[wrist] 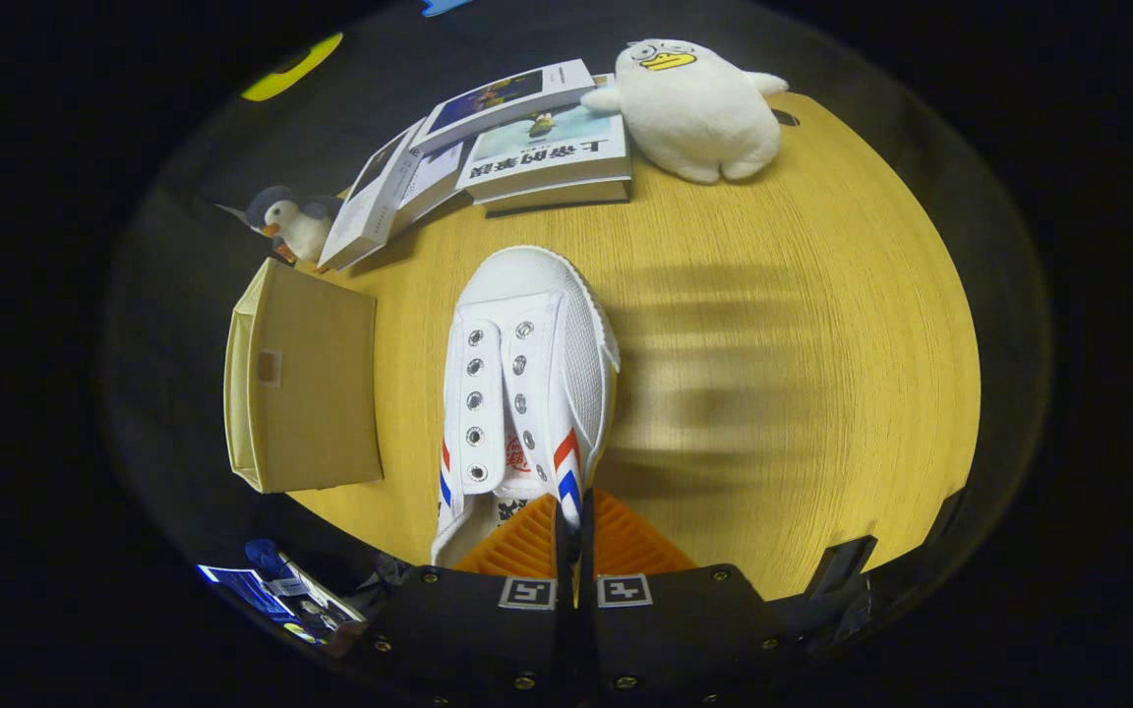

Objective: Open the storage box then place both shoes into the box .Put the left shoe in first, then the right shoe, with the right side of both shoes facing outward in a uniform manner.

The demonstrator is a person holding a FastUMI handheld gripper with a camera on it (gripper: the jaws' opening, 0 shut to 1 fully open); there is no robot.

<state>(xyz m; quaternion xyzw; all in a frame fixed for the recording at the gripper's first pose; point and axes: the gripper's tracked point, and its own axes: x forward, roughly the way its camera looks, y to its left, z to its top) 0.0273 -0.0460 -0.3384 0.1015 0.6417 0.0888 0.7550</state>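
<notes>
Staged recording booth, dressed as a home desk.
Wooden table [773,393] ringed by black cloth wall [183,295]; at the table's far edge sit stacked books [547,147], plush duck [694,108] right of them, small penguin toy [291,221] to their left, fabric storage box [301,379] nearer.

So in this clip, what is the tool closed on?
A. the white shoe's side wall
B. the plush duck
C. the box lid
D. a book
A: the tool has both fingers pinched together on the side wall of the white shoe, by its red and blue stripes.
</notes>
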